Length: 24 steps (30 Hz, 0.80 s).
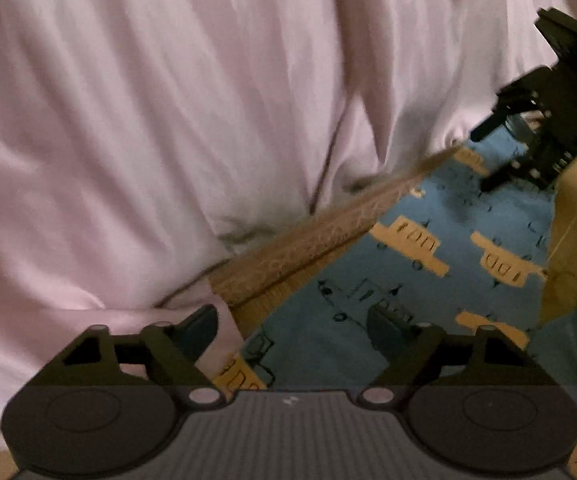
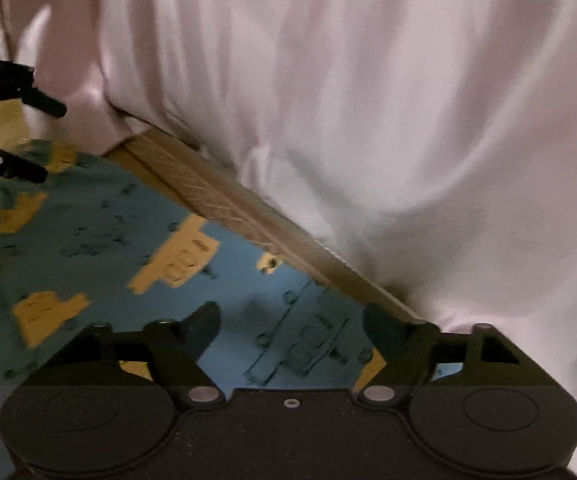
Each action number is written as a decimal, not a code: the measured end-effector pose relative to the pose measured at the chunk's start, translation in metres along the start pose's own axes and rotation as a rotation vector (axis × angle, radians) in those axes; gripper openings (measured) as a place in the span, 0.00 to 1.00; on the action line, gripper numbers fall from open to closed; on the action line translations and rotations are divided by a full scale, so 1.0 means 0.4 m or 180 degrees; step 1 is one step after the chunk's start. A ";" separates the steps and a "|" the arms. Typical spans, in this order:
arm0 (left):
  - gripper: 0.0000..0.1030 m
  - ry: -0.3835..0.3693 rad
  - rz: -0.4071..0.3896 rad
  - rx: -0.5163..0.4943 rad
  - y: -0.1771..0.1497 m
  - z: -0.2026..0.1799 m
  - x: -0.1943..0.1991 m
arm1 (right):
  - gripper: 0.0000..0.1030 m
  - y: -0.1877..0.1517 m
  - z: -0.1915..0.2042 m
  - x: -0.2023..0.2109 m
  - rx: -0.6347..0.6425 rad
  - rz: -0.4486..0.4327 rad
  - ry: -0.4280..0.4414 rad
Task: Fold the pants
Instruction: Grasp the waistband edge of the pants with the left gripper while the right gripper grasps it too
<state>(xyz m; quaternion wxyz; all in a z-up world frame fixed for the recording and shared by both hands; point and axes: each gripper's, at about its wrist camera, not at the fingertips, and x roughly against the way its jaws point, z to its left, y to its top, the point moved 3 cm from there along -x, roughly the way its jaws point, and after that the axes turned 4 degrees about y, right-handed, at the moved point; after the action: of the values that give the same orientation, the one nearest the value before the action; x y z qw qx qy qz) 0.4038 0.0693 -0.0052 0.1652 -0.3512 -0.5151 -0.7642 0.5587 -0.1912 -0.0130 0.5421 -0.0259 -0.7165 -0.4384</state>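
Blue pants [image 1: 468, 208] printed with yellow trucks lie flat on a wooden table. In the left wrist view my left gripper [image 1: 290, 320] hovers open over the pants' edge, close to the table's rim, with nothing between its fingers. My right gripper [image 1: 483, 160] shows at the upper right, open above the cloth. In the right wrist view the right gripper [image 2: 290, 314] stands open just over the pants [image 2: 108, 220], holding nothing. The left gripper [image 2: 46, 141] appears at the left edge, open as well.
The patterned wooden table edge [image 1: 308, 240] [image 2: 248, 216] runs diagonally past the pants. Right behind it stands a person in a pale pink shirt [image 1: 168, 100] [image 2: 368, 120], filling most of both views. Bare tan table top [image 1: 576, 208] shows beside the pants.
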 end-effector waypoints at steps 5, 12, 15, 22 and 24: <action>0.62 -0.0159 0.0366 0.0105 -0.032 0.050 -0.088 | 0.75 0.021 -0.037 -0.066 0.0057 0.0072 0.0146; 0.17 -0.0149 0.0617 -0.0070 -0.047 0.084 -0.119 | 0.56 0.033 -0.049 -0.115 0.0191 0.0190 0.0249; 0.04 0.0028 0.0681 -0.0045 -0.043 0.090 -0.134 | 0.40 0.028 -0.050 -0.114 0.0182 0.0182 0.0328; 0.00 0.0371 0.0685 0.0348 -0.033 0.081 -0.134 | 0.00 0.035 -0.046 -0.113 -0.0001 0.0176 0.0207; 0.00 0.0501 0.0556 0.0413 -0.018 0.085 -0.120 | 0.00 0.045 -0.038 -0.110 0.0063 0.0096 0.0064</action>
<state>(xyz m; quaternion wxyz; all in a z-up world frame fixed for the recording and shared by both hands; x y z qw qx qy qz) 0.4455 0.0978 -0.0364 0.2933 -0.3222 -0.5163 -0.7373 0.5973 -0.1708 -0.0370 0.5560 -0.0269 -0.7148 -0.4233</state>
